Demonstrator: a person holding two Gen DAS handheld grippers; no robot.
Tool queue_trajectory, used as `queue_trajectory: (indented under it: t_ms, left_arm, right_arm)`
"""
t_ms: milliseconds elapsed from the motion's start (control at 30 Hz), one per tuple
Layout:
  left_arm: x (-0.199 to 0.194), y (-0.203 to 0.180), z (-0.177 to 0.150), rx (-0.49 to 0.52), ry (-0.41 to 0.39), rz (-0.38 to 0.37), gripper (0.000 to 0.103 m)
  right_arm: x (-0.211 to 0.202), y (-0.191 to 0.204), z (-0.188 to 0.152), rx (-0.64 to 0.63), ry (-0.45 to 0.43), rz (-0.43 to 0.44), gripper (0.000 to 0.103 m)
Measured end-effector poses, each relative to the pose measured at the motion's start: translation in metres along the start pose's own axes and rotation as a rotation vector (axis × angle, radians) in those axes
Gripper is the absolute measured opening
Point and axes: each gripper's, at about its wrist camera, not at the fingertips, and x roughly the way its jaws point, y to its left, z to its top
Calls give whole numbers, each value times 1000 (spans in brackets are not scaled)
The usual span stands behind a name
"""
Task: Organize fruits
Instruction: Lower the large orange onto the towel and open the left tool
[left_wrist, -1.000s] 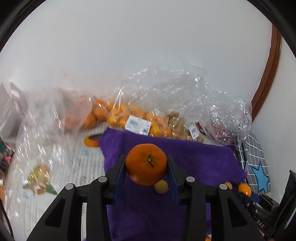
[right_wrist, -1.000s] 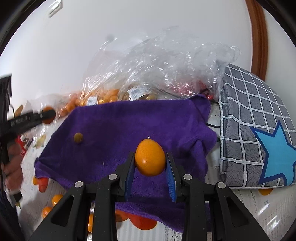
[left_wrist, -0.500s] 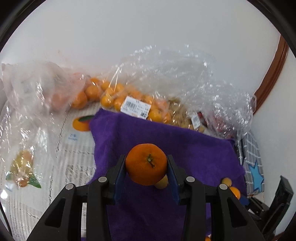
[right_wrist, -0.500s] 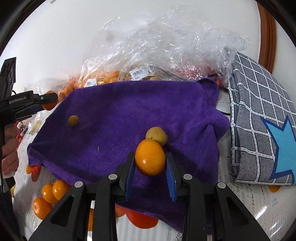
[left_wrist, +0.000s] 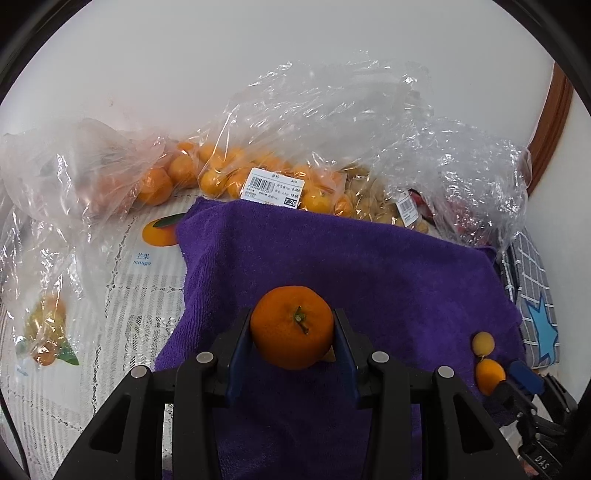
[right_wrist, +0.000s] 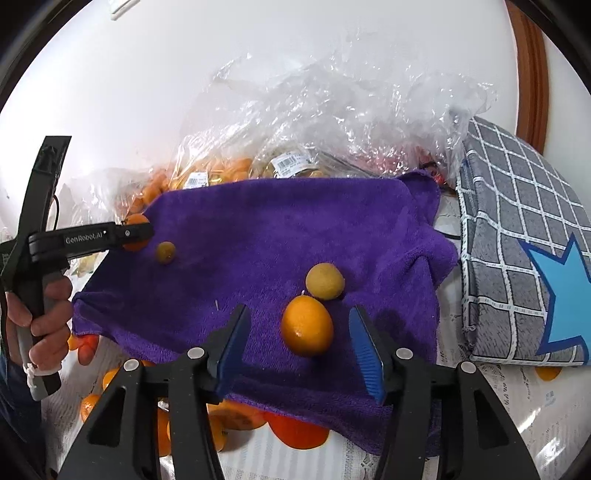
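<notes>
We see the right tongs (right_wrist: 299, 347), just opened, releasing a smooth orange oval fruit (right_wrist: 306, 325) onto the purple terry towel (right_wrist: 280, 229) beside a small yellow-green round fruit (right_wrist: 325, 280), grouping them. The left tongs (left_wrist: 291, 339) clamp a stemmed round tangerine (left_wrist: 291, 326) above the towel for placing.

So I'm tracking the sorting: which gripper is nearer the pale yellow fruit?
Right. The right gripper stands open just before the pale yellow fruit; the left gripper holds a mandarin across the purple towel.
</notes>
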Motion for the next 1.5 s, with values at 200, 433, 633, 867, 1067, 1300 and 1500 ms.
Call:
queue_trajectory:
  t_ms: [200, 433, 633, 867, 1067, 1300, 1500]
  left_arm:
    - [8, 3, -2, -10, 23, 8, 40]
    - [11, 7, -2, -30, 27, 2, 40]
    - [9, 5, -1, -17, 34, -8, 42]
    - [-11, 0, 4, 1, -26, 10, 54]
    - [-44, -10, 6, 26, -85, 14, 54]
    - [-80, -13, -30, 103, -116, 47, 54]
    - [-106, -8, -57, 110, -103, -11, 50]
  right_arm:
    - [-8, 1, 0, -6, -33, -5, 55]
    - [-13, 5, 2, -31, -68, -32, 55]
    - [-10, 7, 2, -38, -34, -6, 51]
    - [-10, 12, 2, -57, -19, -15, 51]
    - [-25, 13, 3, -58, -56, 0, 47]
    - [-45, 18, -14, -23, -60, -19, 44]
    - [-68, 35, -44, -37, -23, -24, 41]
